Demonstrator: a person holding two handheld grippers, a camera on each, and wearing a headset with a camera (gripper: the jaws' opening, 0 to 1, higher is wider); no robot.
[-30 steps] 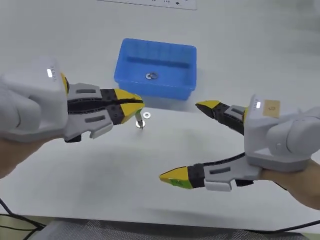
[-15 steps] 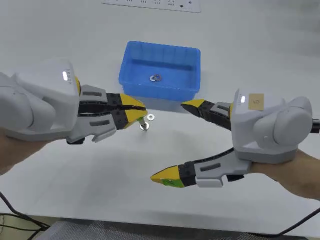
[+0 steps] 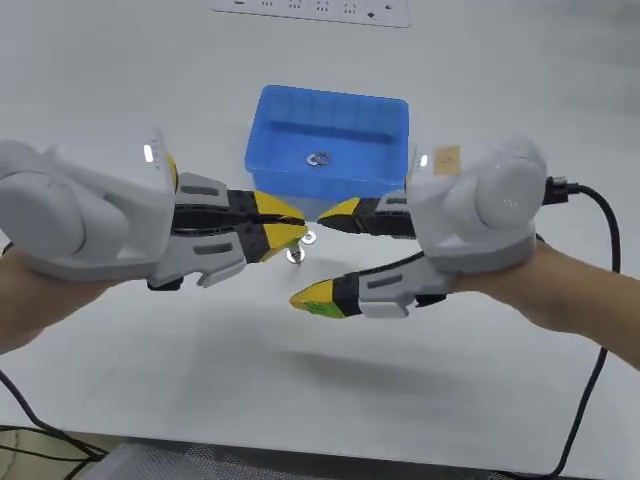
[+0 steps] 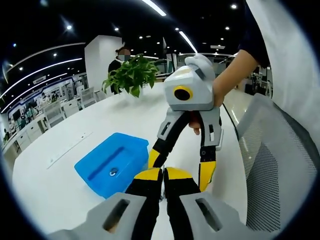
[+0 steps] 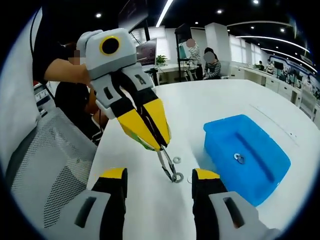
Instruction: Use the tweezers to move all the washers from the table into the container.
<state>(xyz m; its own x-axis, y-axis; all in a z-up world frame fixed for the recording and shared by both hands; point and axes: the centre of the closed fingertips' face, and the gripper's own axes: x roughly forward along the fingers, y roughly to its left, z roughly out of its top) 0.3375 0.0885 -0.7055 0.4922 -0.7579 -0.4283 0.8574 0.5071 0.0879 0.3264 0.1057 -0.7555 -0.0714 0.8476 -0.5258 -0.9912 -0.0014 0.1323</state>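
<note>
My left gripper (image 3: pixel 297 228) is shut on thin metal tweezers (image 5: pixel 167 165) that point down at the table. The tweezers' tips rest at a washer (image 5: pixel 176 177); whether they pinch it I cannot tell. A second washer (image 5: pixel 176 160) lies loose just beyond, toward the container. My right gripper (image 3: pixel 312 257) is open, its yellow-tipped jaws standing on either side of the tweezers' tips. The blue container (image 3: pixel 375 125) sits behind both grippers with two washers (image 3: pixel 318 158) inside.
A white power strip (image 3: pixel 310 8) lies at the table's far edge. A black cable (image 3: pixel 600 300) trails from my right gripper. The table's front edge (image 3: pixel 330 455) runs below, with a mesh chair under it. People sit at desks beyond.
My right gripper has swung left until its jaws flank the tweezers' tips. The left gripper holds its place over the washer. The camera has shifted slightly.
</note>
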